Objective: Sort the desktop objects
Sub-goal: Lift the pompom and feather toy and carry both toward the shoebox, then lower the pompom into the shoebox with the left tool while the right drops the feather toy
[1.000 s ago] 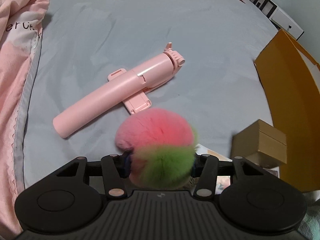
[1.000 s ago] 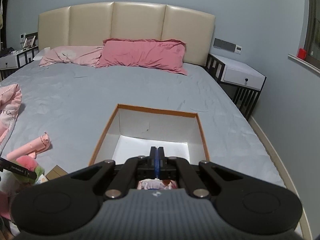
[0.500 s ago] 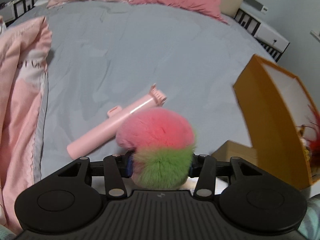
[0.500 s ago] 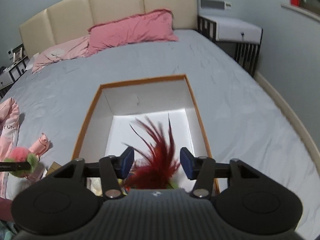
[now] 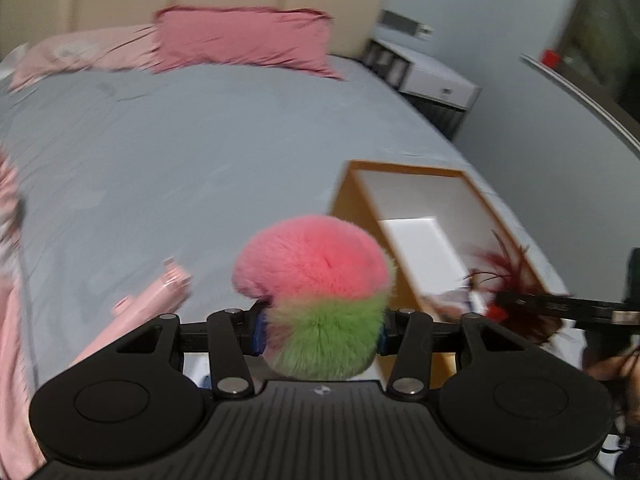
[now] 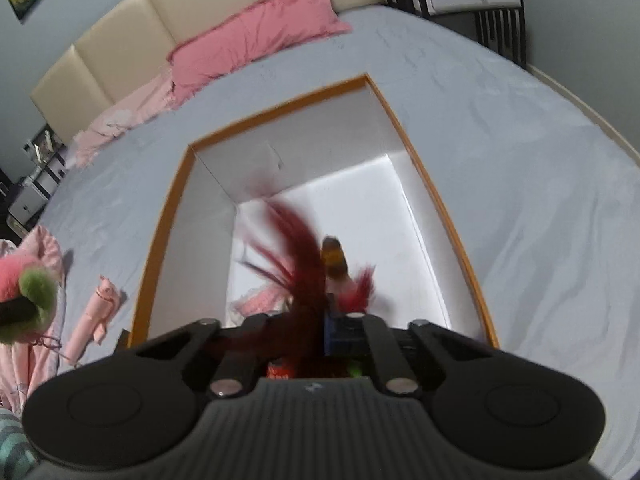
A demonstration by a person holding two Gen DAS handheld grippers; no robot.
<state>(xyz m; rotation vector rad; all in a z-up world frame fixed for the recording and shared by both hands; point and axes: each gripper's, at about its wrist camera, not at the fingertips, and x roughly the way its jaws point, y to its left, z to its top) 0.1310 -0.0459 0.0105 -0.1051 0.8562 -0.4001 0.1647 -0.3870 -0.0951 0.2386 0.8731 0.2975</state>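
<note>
My left gripper [image 5: 320, 334] is shut on a pink and green pompom [image 5: 316, 296] and holds it above the bed, left of the orange box [image 5: 352, 208]. The pompom also shows at the left edge of the right wrist view [image 6: 28, 288]. My right gripper [image 6: 320, 332] is shut on a red feather toy [image 6: 300, 256] and holds it over the near end of the box [image 6: 168, 248], which has white inner walls. The feather toy shows in the left wrist view [image 5: 508, 280] too. A pink selfie stick [image 5: 148, 304] lies on the sheet left of the box.
The grey bed sheet [image 5: 180, 152] spreads ahead, with pink pillows [image 5: 244, 40] at the headboard. A pink blanket [image 5: 8, 280] lies at the left. A white nightstand [image 5: 432, 80] stands right of the bed. Something pink [image 6: 260, 300] lies inside the box.
My left gripper has lifted and swung right toward the box with the pompom. My right gripper, open around the feather toy half a second ago, has shut on it over the box.
</note>
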